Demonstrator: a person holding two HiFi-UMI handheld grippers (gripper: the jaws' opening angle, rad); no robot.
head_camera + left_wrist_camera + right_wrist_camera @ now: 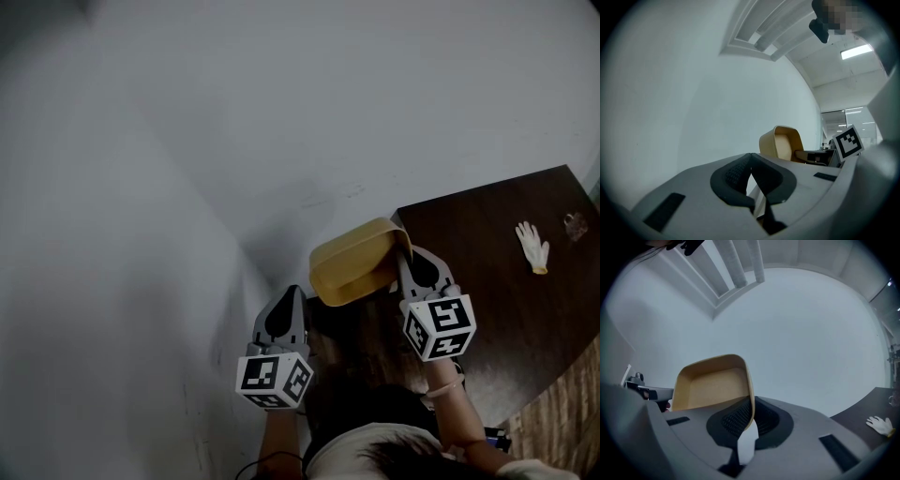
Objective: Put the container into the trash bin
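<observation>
Holding tan plastic box-shaped container (354, 267) up in air, right gripper (405, 258) jaws pinched on its side wall. Container sticks out left of jaws, toward left gripper (289, 298), whose jaws are together, empty. No trash bin in sight.

The container (354, 267) sits in the right gripper (404, 253), left gripper (290, 292) beside it, a glove (532, 246) on the table (478, 234) rightward.
</observation>
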